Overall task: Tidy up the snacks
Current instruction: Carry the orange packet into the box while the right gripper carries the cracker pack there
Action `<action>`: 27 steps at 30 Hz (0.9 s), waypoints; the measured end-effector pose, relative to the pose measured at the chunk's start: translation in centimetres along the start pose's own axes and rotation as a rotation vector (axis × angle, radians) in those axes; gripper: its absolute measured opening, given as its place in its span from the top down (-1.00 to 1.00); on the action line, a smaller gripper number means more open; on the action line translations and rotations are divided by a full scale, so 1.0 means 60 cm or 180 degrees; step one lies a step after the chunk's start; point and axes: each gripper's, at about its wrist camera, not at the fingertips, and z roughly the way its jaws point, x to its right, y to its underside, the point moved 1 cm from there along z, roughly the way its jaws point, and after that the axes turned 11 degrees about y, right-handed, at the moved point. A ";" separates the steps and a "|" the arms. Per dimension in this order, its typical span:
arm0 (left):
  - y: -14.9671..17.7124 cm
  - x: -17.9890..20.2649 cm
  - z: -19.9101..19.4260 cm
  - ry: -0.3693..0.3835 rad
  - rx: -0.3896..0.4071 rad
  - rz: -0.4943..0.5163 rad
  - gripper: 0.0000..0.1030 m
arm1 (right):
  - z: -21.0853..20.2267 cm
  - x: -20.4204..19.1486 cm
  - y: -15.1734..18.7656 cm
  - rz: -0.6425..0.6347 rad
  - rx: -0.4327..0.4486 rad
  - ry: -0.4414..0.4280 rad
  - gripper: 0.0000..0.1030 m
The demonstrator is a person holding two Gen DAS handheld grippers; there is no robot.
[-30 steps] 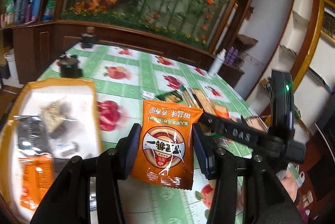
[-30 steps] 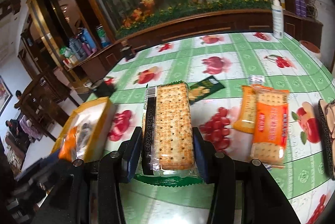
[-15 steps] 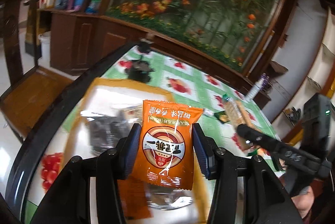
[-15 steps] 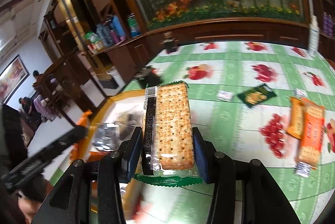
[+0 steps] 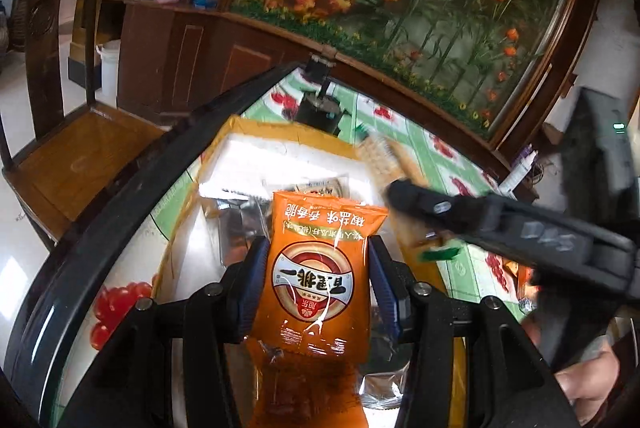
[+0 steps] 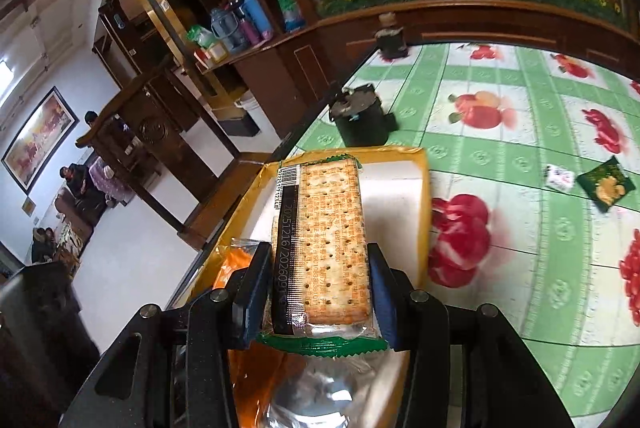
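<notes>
The left gripper [image 5: 316, 284] is clamped on an orange snack packet [image 5: 320, 280], held above the yellow box [image 5: 256, 129]. The right gripper [image 6: 318, 292] pinches a clear cracker pack [image 6: 326, 244] over the same box, which sits on the fruit-patterned tablecloth [image 6: 520, 155].

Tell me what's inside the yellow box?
The yellow box already holds snacks: an orange packet and a shiny silver wrapper. The cracker pack held above it hides much of the inside.
</notes>
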 end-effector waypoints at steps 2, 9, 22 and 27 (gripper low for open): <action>0.003 0.002 -0.004 -0.0008 0.0068 0.0017 0.06 | 0.016 0.001 0.004 -0.0007 -0.0065 0.0013 0.03; 0.007 0.007 0.000 -0.0132 0.0040 0.0132 0.05 | 0.037 0.017 0.013 0.0076 -0.0211 -0.0012 0.02; 0.007 -0.002 -0.004 -0.0190 0.0094 0.0075 -0.30 | 0.032 0.017 0.016 0.0053 -0.0187 -0.0027 -0.01; 0.005 0.004 -0.006 -0.0190 0.0139 0.0119 -0.38 | 0.018 0.011 0.016 -0.0016 -0.0079 0.0057 -0.04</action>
